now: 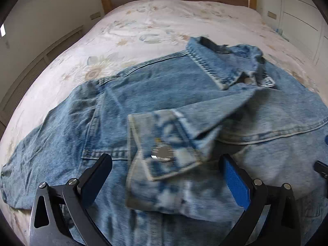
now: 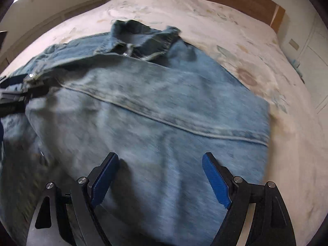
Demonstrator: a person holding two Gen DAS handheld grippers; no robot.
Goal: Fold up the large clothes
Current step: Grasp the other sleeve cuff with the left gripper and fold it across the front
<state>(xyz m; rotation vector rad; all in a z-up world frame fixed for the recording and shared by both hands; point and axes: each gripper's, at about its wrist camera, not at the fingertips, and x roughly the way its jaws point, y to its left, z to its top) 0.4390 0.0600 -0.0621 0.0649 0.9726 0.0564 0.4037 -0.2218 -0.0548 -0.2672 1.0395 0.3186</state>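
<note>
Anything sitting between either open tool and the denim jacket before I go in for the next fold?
Nothing visible. The left tool hangs open right over the folded-in sleeve cuff; the right tool hangs open over the denim jacket panel. Only the bed lies around it.

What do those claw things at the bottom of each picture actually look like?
Both look alike. The left claw and right claw each have two angular black fingers lined with ridged blue pads, hinged by round silver pins to flat grey metal plates with triangular cut-outs. No cables or sleeves show.

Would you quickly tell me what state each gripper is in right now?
Left gripper: open, holding nothing, over the sleeve cuff of the denim jacket.
Right gripper: open, holding nothing, above the jacket's folded panel.
</note>
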